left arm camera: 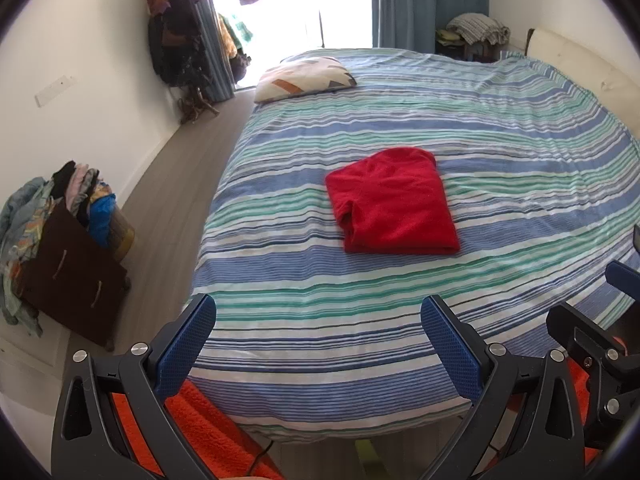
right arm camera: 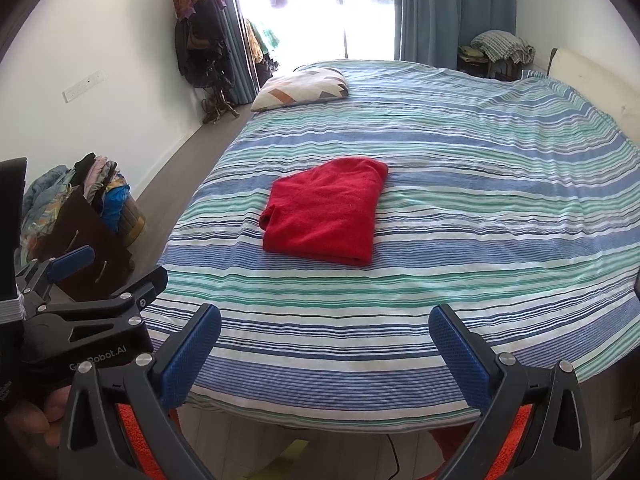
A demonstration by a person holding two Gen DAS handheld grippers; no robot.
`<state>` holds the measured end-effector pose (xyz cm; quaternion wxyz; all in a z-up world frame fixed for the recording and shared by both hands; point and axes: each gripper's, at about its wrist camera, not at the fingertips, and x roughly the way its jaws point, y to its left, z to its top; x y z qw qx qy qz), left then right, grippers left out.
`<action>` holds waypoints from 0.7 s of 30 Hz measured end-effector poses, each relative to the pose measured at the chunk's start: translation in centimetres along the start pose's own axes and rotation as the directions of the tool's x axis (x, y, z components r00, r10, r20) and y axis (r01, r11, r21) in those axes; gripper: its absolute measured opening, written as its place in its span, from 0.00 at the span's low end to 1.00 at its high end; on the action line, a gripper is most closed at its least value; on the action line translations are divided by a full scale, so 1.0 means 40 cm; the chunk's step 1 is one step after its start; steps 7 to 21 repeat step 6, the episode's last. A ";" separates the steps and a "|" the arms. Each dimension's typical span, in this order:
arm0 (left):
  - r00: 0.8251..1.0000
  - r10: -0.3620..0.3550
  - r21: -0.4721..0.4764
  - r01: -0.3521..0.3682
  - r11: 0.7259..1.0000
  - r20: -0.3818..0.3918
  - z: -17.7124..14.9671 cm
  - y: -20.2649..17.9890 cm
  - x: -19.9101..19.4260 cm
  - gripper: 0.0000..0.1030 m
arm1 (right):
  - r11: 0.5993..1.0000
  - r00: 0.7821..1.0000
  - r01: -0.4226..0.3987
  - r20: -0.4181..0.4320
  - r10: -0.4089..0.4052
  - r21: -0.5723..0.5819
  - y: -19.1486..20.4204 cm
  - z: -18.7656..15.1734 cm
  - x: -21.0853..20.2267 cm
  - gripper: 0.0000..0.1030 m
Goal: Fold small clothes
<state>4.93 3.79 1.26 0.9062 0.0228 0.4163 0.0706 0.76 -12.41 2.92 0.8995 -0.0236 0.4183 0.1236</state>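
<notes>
Cloth first: the red garment (left arm camera: 394,204) lies folded into a neat rectangle near the middle of the striped bed (left arm camera: 360,344), flat on the sheet, well apart from the patterned pillow (left arm camera: 306,78) up at eleven o'clock from it. Both grippers hang back at the foot of the bed, at about six o'clock from the garment, neither touching it. The left gripper (left arm camera: 318,344) has its blue pads spread wide with nothing between them; the right gripper (right arm camera: 324,350) is spread just the same and carries nothing.

To my eye the fold on this piece looks finished, so the step in hand is probably either tidying it or fetching the next item. The heap of clothes in the basket (right arm camera: 100,196) on the floor, at nine o'clock beside the bed, seems the likely source.

If the red piece is to be squared off, I'd come in low from the near edge and press the loose tuck at its left corner flat rather than pinch it, since lifting a corner would likely spring the layers open. If it is to be moved aside, gripping both near corners through all layers at once should keep the stack together. Reaching for the basket, the left gripper is the closer one; take a single garment by one edge so the heap doesn't drag along.
</notes>
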 end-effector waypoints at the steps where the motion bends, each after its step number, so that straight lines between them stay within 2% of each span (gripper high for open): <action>1: 1.000 -0.002 -0.003 0.002 1.000 0.004 -0.001 0.000 -0.001 1.00 | 1.000 1.000 0.001 0.000 -0.001 0.002 -0.001 -0.001 0.000 1.00; 21: 1.000 0.007 0.000 -0.007 1.000 0.013 -0.003 -0.004 -0.006 1.00 | 1.000 1.000 -0.001 0.004 0.001 0.007 -0.007 -0.002 -0.001 1.00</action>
